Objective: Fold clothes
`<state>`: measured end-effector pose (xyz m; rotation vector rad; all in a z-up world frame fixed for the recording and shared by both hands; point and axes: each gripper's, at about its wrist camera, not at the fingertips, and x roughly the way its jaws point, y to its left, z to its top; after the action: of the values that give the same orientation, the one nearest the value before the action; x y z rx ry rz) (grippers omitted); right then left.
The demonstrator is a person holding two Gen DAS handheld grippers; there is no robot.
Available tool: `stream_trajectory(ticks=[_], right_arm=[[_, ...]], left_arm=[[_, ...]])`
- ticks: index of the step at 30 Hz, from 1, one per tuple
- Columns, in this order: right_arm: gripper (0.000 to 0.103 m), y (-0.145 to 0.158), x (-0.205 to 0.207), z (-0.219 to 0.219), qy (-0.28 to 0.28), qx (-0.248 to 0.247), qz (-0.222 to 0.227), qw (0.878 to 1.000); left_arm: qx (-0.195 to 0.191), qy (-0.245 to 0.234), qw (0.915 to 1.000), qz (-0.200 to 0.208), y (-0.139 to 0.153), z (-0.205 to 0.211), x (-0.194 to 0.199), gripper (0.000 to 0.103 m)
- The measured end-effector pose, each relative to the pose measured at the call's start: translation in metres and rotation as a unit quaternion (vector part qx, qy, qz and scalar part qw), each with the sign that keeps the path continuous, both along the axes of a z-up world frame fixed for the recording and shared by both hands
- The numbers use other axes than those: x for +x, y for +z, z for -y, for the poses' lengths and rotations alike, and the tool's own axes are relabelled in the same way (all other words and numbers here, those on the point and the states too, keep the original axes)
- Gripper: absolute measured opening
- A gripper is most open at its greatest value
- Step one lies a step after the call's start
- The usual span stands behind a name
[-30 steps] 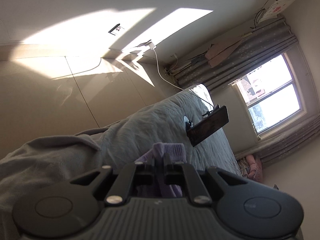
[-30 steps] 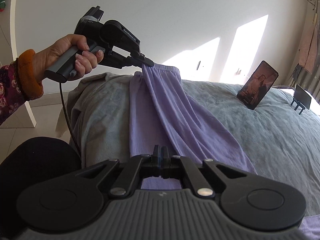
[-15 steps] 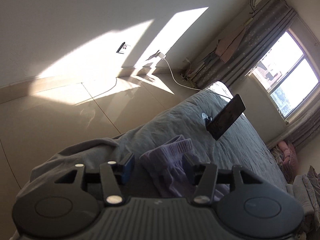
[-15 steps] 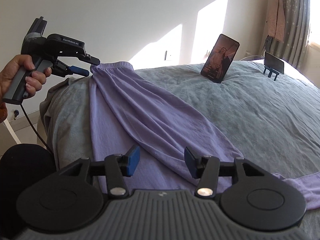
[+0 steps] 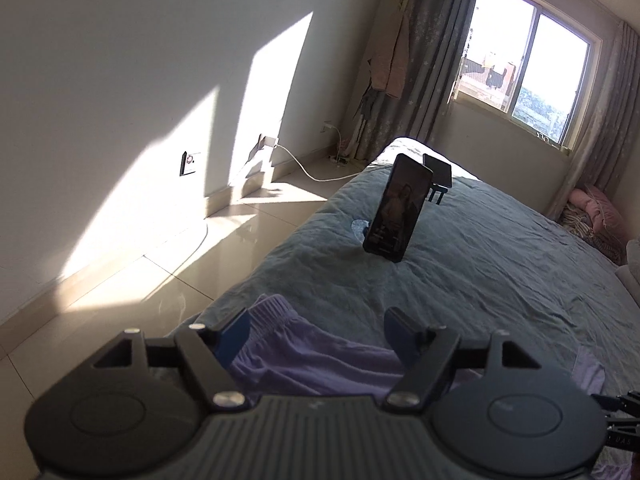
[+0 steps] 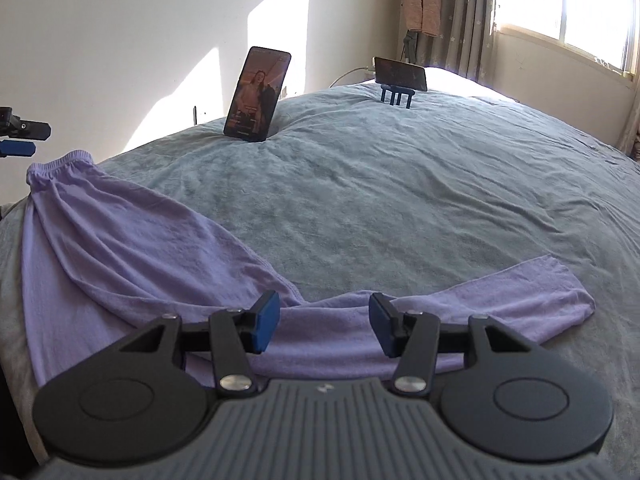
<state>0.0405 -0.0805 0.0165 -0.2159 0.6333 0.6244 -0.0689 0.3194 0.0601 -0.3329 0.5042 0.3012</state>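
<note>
both grippers hang over the bed with fingers spread wide and nothing between them. the purple trousers lie on the grey bedcover, the elastic waistband far left near the bed's edge, one leg running right to a hem. their long axis runs left to right across the right wrist view, sagging toward the camera in the middle. the right gripper sits just above that middle stretch, cloth showing straight ahead and below its fingers. the left gripper hovers at the waistband end, purple cloth directly under it, so each hand is nearest its own end. the legs look laid one on the other lengthwise, though i can't be sure; that would suit a fold just made or a flat layout awaiting one. a phone stands propped mid-bed, a second phone on a stand behind. no readable writing.
</note>
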Motion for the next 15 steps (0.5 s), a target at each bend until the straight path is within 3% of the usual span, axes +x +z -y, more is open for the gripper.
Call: stream_trajectory(ticks=[5, 9, 15], right_arm=[[0.054, -0.004, 0.028, 0.024, -0.050, 0.013, -0.019, 0.998], [0.054, -0.005, 0.049, 0.032, -0.082, 0.011, -0.020, 0.996], [0.052, -0.013, 0.079, 0.037, -0.118, 0.003, -0.024, 0.993]], left_arm=[[-0.009, -0.020, 0.9997, -0.004, 0.006, 0.011, 0.002, 0.076], [0.014, -0.064, 0.9978, 0.000, 0.014, 0.038, 0.011, 0.076], [0.046, -0.146, 0.9883, -0.004, 0.012, 0.081, 0.032, 0.076]])
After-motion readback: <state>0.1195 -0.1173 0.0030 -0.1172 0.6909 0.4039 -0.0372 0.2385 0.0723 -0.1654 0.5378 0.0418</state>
